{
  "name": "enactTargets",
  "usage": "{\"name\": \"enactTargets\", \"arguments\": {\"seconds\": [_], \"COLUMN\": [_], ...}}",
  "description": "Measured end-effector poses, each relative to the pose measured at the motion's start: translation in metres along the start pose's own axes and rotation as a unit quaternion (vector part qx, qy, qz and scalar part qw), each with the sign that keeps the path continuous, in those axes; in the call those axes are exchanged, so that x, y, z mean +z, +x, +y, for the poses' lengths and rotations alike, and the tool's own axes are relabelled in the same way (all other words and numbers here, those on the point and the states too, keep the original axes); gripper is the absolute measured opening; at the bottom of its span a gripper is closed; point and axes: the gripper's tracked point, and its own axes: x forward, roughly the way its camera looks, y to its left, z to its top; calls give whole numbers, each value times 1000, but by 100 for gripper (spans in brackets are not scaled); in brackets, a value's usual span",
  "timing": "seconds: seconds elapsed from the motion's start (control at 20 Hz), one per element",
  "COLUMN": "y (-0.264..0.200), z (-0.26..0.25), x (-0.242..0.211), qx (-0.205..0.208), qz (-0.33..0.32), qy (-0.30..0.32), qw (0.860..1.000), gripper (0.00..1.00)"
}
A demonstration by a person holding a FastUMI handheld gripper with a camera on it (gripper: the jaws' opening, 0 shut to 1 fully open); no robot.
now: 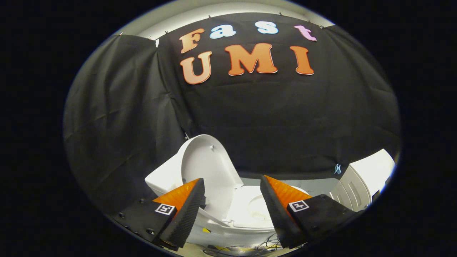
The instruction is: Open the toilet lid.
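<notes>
In the gripper view, the gripper (232, 192) has its two fingers spread wide apart, holding nothing, with a clear gap between them. Through that gap and just beyond the fingertips stands a white toilet (246, 217). Its toilet lid (207, 167) is raised, standing nearly upright and leaning back toward the tank behind the left finger, its pale underside facing the camera. The seat (250, 210) lies flat below, between the fingers. Off beyond the right finger sits another white fixture (364, 178). Loose cables (264, 246) lie on the floor beneath the toilet.
</notes>
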Motion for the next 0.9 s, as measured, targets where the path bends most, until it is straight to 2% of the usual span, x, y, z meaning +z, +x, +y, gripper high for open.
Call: {"name": "enactTargets", "arguments": {"seconds": [0.55, 0.9], "y": [-54, -79], "z": [-157, -209], "x": [65, 117], "qx": [-105, -130], "qz": [-76, -130], "qy": [46, 47], "qw": [990, 982], "gripper": [99, 99]}}
